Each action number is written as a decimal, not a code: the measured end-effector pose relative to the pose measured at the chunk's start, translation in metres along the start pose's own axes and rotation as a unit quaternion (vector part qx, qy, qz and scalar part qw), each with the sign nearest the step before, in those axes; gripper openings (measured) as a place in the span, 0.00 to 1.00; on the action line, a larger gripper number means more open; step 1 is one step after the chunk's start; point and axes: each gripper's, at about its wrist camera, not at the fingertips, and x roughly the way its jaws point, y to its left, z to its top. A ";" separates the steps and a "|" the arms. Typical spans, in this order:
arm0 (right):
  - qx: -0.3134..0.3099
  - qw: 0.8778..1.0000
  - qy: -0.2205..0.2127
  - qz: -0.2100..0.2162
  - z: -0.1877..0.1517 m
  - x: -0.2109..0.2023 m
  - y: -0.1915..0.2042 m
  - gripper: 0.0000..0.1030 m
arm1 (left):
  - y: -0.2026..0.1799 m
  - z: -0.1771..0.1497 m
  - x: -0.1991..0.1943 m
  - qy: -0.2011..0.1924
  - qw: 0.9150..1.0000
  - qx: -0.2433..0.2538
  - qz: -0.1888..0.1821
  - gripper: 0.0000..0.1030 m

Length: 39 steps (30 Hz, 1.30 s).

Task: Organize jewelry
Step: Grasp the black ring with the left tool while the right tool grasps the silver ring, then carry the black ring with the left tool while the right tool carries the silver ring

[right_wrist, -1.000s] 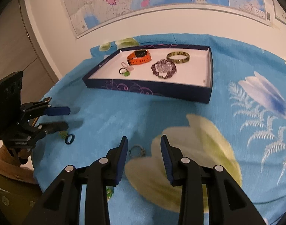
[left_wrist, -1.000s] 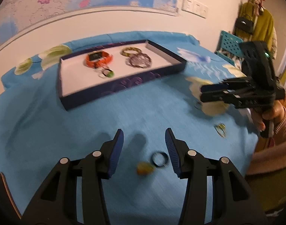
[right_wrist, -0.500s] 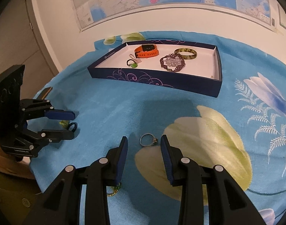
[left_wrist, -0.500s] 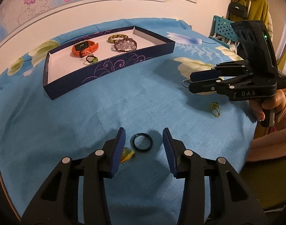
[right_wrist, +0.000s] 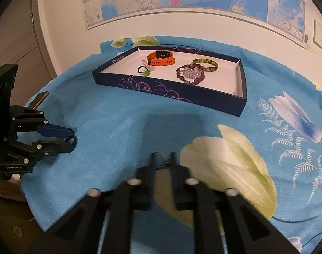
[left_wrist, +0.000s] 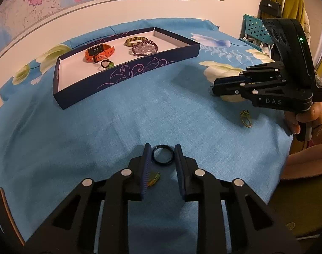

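Both grippers' jaws have just been closing: left gripper (left_wrist: 163, 155) clenches black ring (left_wrist: 162, 154), right gripper (right_wrist: 162, 159) pinches silver ring (right_wrist: 161, 155), both near cloth's front edge, bound for tray (right_wrist: 241, 97).

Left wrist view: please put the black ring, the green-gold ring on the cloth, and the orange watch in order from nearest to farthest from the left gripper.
1. black ring, between the jaws of the left gripper.
2. green-gold ring, on the cloth to the right.
3. orange watch, far back inside the dark blue tray.
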 end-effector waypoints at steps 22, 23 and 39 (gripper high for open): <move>0.065 0.996 -0.045 0.043 0.016 -0.017 -0.019 0.04 | 0.018 0.021 -0.009 -0.046 0.998 -0.042 0.008 0.22; 0.066 0.996 -0.048 0.044 0.018 -0.018 -0.020 0.04 | 0.019 0.022 -0.010 -0.048 0.998 -0.043 0.010 0.22; 0.075 0.992 -0.084 0.058 0.044 -0.024 -0.026 0.04 | 0.028 0.045 -0.020 -0.085 0.994 -0.058 0.024 0.22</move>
